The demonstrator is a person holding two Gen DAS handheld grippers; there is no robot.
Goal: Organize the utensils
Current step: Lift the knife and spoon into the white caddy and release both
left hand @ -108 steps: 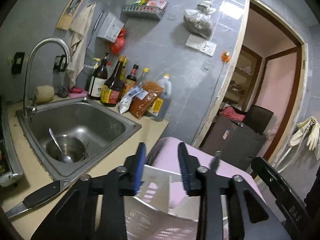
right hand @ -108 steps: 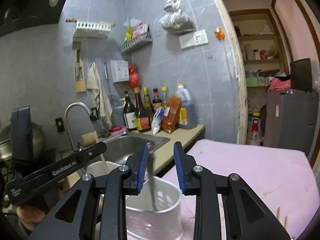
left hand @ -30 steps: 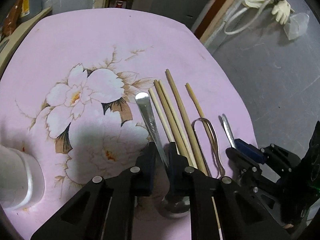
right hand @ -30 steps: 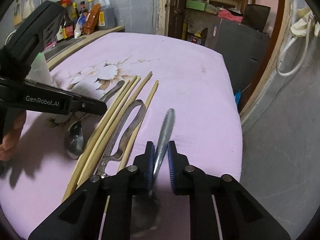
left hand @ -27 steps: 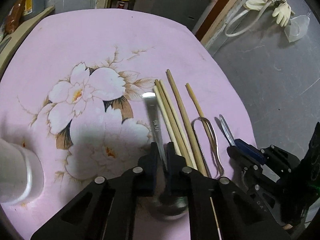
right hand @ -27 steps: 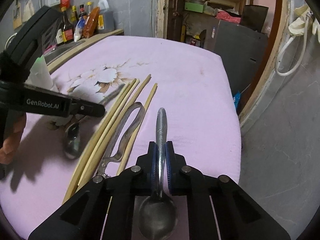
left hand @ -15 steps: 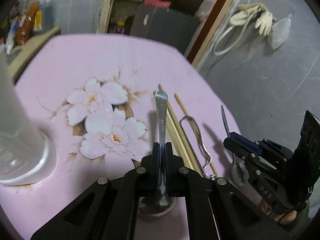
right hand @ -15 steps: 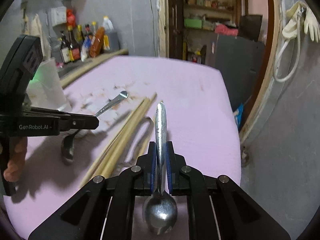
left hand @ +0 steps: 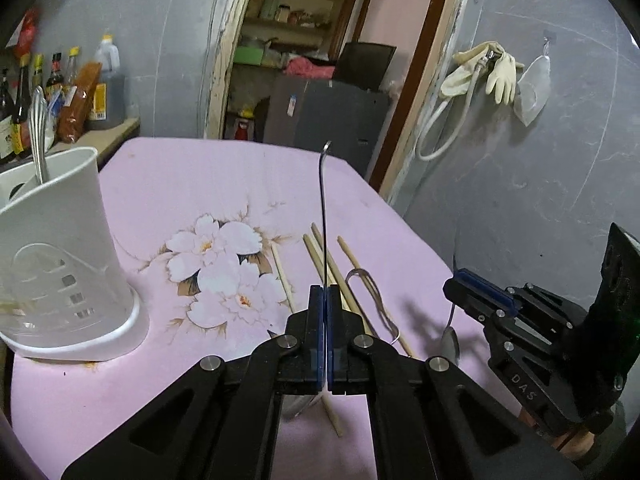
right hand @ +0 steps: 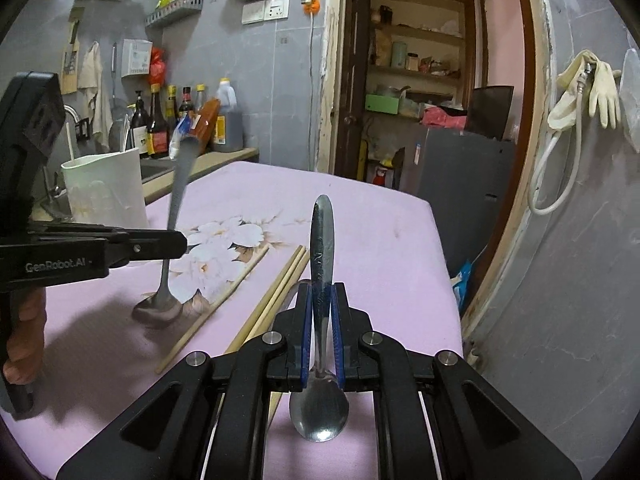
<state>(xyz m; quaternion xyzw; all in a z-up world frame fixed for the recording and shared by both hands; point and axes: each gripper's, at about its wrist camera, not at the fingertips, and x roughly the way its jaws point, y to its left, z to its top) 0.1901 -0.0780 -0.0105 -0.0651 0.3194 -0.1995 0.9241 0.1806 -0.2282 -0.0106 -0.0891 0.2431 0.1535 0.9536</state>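
Both tongs are loaded, so the step in hand looks like the carry from table to holder. The left tongs (left hand: 324,300) are clamped on a spoon (left hand: 322,216) by its handle, which stands up edge-on in the left view; from the right view its bowl hangs just over, perhaps touching, the pink table (right hand: 384,232). The right tongs (right hand: 321,320) are clamped on a second spoon (right hand: 322,248), handle pointing forward and bowl hanging back below the jaws, clear of the cloth. The white holder (left hand: 60,264) stands at the table's left edge, well apart from both spoons, with one utensil already upright in it. Chopsticks (left hand: 320,264) and a bent metal tool (left hand: 372,296) lie loose on the table. Next, I judge, each spoon must travel left over the holder's rim and be lowered bowl-first before release; the left one is nearer, and the two should go in turn to avoid a clash.
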